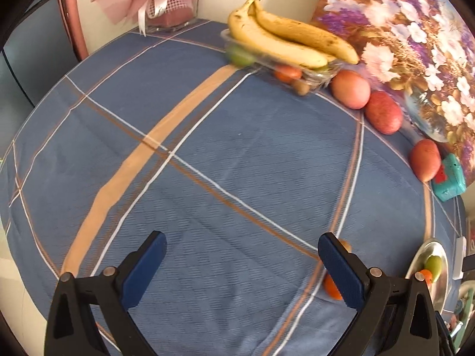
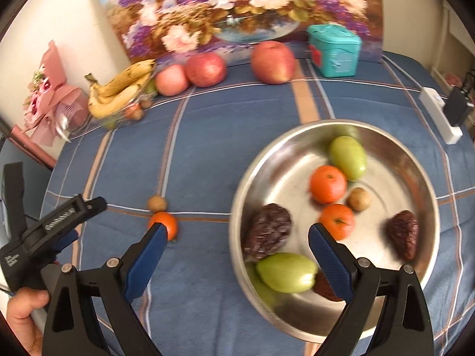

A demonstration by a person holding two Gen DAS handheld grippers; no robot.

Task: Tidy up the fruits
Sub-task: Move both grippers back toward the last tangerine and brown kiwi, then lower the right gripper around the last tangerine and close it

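Both pairs of blue-padded fingers are spread wide with nothing between them, so I'm between picks right now. Going left to right: the left gripper (image 1: 242, 262) hangs low over bare cloth, and in the right wrist view I can see the person's hand (image 2: 22, 314) wrapped around its handle. Just right of it sit the stray tangerine (image 2: 164, 225) and a small brown nut-looking fruit (image 2: 157, 203), touching each other on the counter (image 2: 207, 136), which is covered in a blue plaid cloth. Those two look like the obvious next grab. Then comes the right gripper (image 2: 237, 243), hovering at the near rim of the steel bowl (image 2: 237, 207), which already holds two tangerines, two green fruits, one small brown one and what look like three dark scaly ones, though the shot is a bit blurry. My guess is we're about halfway, since there's plenty left along the back: a clear tray (image 1: 234, 40) with bananas (image 1: 285, 38) piled on top at far left, then three apples (image 2: 204, 69) in a row. For the next move I'd swing the left gripper right and down over the tangerine, keeping clear of its brown neighbour. Room-wise, a pink bouquet (image 2: 49, 101), a floral painting (image 2: 237, 6) leaning on the cream wall, a teal tin (image 2: 334, 50) and a white power strip (image 2: 439, 115).
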